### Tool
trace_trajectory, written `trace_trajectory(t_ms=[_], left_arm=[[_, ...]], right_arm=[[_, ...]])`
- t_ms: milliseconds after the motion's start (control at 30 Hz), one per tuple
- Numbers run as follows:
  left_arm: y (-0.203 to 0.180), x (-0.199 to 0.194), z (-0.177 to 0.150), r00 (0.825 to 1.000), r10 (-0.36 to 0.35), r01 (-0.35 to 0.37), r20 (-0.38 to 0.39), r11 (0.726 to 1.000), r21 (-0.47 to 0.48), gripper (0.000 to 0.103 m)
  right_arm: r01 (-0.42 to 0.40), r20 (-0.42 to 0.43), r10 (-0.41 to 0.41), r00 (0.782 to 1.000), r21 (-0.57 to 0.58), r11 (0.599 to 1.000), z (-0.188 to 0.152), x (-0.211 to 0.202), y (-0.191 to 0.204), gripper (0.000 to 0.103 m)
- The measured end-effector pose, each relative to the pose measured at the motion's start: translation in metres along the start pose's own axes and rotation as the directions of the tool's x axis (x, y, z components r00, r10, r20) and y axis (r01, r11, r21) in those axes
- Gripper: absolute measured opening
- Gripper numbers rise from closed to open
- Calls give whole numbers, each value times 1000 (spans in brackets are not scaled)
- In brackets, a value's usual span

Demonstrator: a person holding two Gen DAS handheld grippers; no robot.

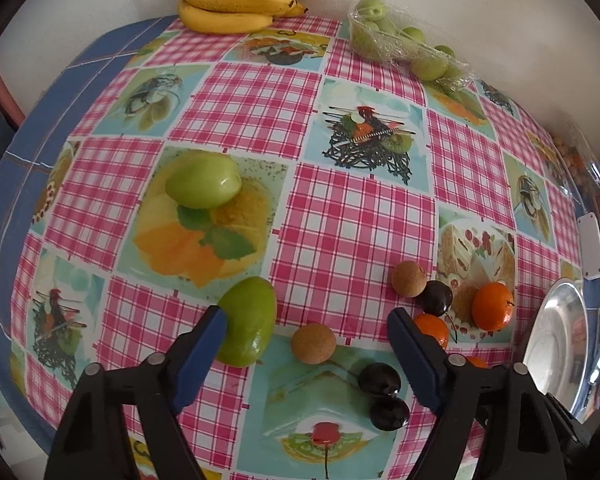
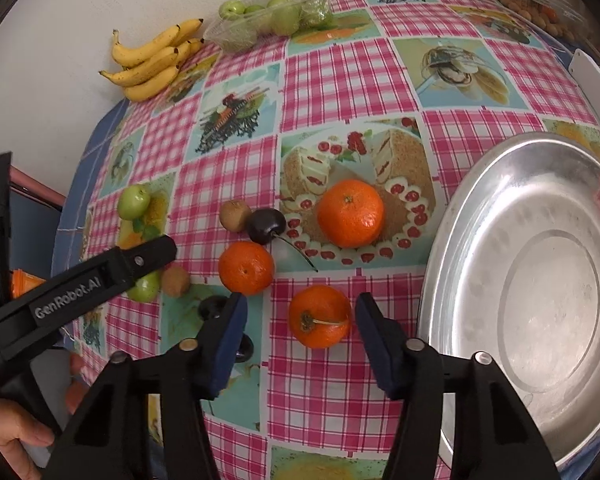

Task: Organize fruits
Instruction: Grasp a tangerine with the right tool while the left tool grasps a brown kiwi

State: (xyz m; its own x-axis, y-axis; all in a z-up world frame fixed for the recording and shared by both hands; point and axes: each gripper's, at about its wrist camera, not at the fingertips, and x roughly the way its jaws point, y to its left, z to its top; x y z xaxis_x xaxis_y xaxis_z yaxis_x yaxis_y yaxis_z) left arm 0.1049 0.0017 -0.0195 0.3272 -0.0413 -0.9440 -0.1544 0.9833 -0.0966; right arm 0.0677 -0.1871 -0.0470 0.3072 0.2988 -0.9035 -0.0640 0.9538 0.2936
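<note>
from my left wrist feed, the metal bowl (image 1: 556,344) is cut off by the frame's right edge, and one orange (image 1: 434,330) sits half hidden behind a blue pad. a clear box (image 1: 580,168) at the far edge blurs beyond telling its contents.

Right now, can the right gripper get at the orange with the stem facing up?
Probably yes: that orange sits between the right gripper's open fingers, nothing blocking, the metal tray clear to one side.
</note>
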Motion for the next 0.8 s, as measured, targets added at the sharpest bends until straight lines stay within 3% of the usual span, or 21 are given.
trace_trajectory(t_ms=[67,167,500,633,800], left_arm=[[0,-2,1,1000,-1,1,8,1000,1,73],[2,-4,1,1000,-15,15,11,1000,-12,62],[-2,-12,2,999,-39,40,23,999,0,50],[-4,0,-2,999,-30,30,-14,999,13,47],[-3,20,-7,998,-16,16,-69,1000,7,35]], right_arm=[[20,-9,-20,1000,-4,1000,-2,4,-2,44],[27,-22,-27,999,-1,1000,-4,9,-5,43],[76,-49,-78,996,-35,996,-8,18,3,39],[81,-49,-83,995,-41,996,-8,18,3,39],[78,-47,-80,996,-39,996,-8,19,4,39]])
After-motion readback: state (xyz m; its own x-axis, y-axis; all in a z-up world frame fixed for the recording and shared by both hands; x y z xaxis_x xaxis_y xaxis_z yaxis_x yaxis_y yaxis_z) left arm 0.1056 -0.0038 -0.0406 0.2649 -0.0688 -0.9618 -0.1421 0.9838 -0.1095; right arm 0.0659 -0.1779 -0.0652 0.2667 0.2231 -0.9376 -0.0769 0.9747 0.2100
